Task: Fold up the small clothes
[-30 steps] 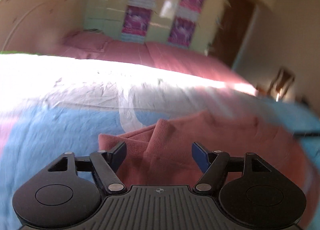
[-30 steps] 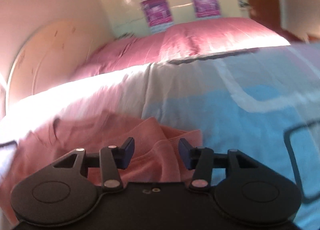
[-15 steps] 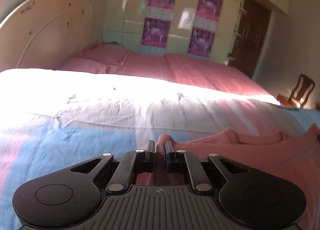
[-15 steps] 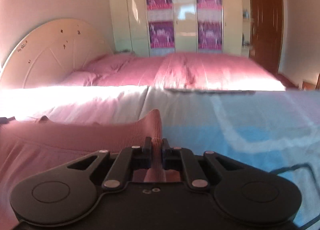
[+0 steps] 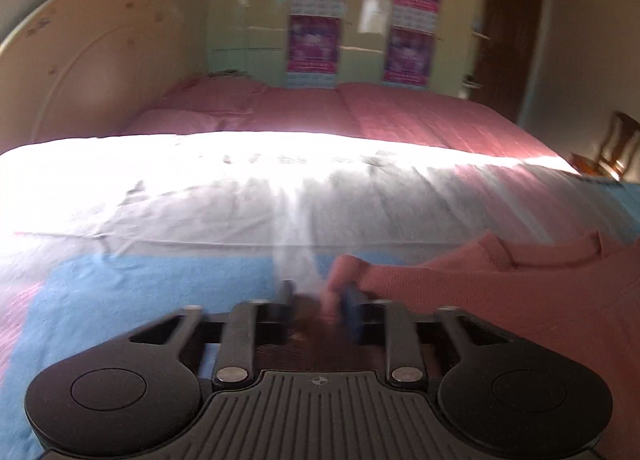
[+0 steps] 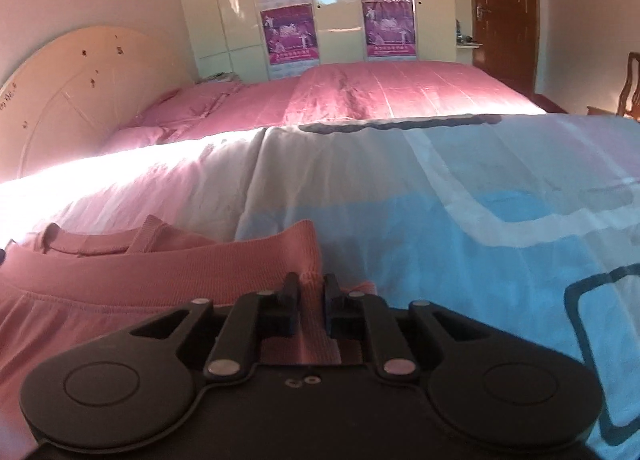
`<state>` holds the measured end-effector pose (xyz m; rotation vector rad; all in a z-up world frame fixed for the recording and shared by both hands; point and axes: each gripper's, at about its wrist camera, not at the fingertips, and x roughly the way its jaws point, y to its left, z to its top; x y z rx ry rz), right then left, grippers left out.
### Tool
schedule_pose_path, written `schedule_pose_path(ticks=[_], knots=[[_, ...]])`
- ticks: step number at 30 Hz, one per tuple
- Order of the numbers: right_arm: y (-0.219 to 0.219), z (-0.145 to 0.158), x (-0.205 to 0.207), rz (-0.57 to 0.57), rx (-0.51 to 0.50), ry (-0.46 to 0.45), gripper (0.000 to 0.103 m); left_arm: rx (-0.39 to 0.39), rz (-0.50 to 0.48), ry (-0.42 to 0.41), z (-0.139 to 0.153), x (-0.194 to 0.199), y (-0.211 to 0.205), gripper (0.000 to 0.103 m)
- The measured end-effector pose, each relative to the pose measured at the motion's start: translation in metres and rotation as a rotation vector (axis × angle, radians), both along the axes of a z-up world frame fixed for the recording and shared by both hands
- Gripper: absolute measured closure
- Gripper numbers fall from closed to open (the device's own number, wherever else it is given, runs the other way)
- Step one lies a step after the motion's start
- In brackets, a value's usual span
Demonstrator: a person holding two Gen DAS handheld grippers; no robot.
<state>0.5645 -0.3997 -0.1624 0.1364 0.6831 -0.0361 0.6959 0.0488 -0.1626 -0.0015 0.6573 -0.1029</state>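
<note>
Pink ribbed-knit sweater (image 6: 120, 280) flat on blue-white-pink patterned sheet (image 6: 460, 220), left gripper (image 5: 316, 300) part-open with blurred sweater corner between its jaws, right gripper (image 6: 311, 292) clenched on sweater's ribbed hem corner, curved cream headboard (image 6: 80, 80) beyond sweater.

Left gripper (image 5: 316, 302): matte black, ribbed base with small crosshair mark, round side discs, silver pivot screws, blue pad. Right gripper (image 6: 311, 300): same black build, smooth base.

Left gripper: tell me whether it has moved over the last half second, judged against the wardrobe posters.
Yes. The left gripper, jaws parting around the pink sweater, has tilted down or pulled back: the posters sit higher in the left wrist view.
</note>
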Motion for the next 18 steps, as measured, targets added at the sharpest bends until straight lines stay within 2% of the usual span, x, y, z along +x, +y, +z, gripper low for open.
schedule_pose_path(ticks=[1, 2, 3, 4, 5, 7, 8, 10, 12, 13, 14, 15, 16, 17, 18], knots=[[0.007, 0.007, -0.002, -0.014, -0.037, -0.004, 0.060, 0.003, 0.012, -0.034, 0.009, -0.010, -0.001, 0.058], [0.014, 0.013, -0.002, -0.028, -0.070, -0.026, 0.050, -0.008, -0.010, -0.064, 0.018, -0.018, -0.006, 0.058], [0.025, 0.021, -0.007, -0.013, -0.074, -0.066, 0.046, -0.032, -0.055, -0.081, 0.025, -0.027, -0.020, 0.058], [0.037, 0.027, -0.009, 0.036, -0.036, -0.094, 0.049, -0.043, -0.121, -0.076, 0.027, -0.033, -0.039, 0.058], [0.057, 0.027, -0.004, 0.103, -0.006, -0.077, 0.053, -0.032, -0.195, -0.060, 0.025, -0.036, -0.063, 0.058], [0.100, 0.020, 0.006, 0.232, 0.002, -0.029, 0.076, -0.047, -0.315, -0.009, 0.018, -0.041, -0.105, 0.058], [0.118, 0.014, 0.011, 0.283, 0.017, 0.002, 0.080, -0.053, -0.349, 0.011, 0.014, -0.042, -0.118, 0.058], [0.149, 0.005, 0.013, 0.359, -0.016, 0.012, 0.076, -0.030, -0.358, 0.034, 0.007, -0.043, -0.133, 0.058], [0.159, 0.000, 0.013, 0.383, -0.058, 0.015, 0.074, -0.046, -0.312, 0.042, 0.006, -0.039, -0.118, 0.058], [0.153, 0.000, 0.011, 0.396, -0.047, 0.017, 0.074, -0.041, -0.271, 0.036, 0.007, -0.035, -0.101, 0.058], [0.141, 0.001, 0.011, 0.389, -0.053, 0.020, 0.074, -0.003, -0.206, 0.024, 0.008, -0.035, -0.082, 0.058], [0.125, 0.002, 0.009, 0.333, -0.089, 0.017, 0.074, 0.035, -0.146, 0.015, 0.007, -0.036, -0.058, 0.058], [0.096, 0.000, 0.008, 0.211, -0.131, 0.018, 0.074, 0.038, -0.109, 0.010, 0.005, -0.037, -0.035, 0.058], [0.069, 0.000, 0.008, 0.098, -0.132, 0.029, 0.074, 0.019, -0.084, 0.005, 0.006, -0.040, -0.015, 0.058], [0.039, -0.001, 0.006, 0.016, -0.092, 0.026, 0.085, 0.011, -0.084, 0.001, 0.007, -0.042, -0.007, 0.058]])
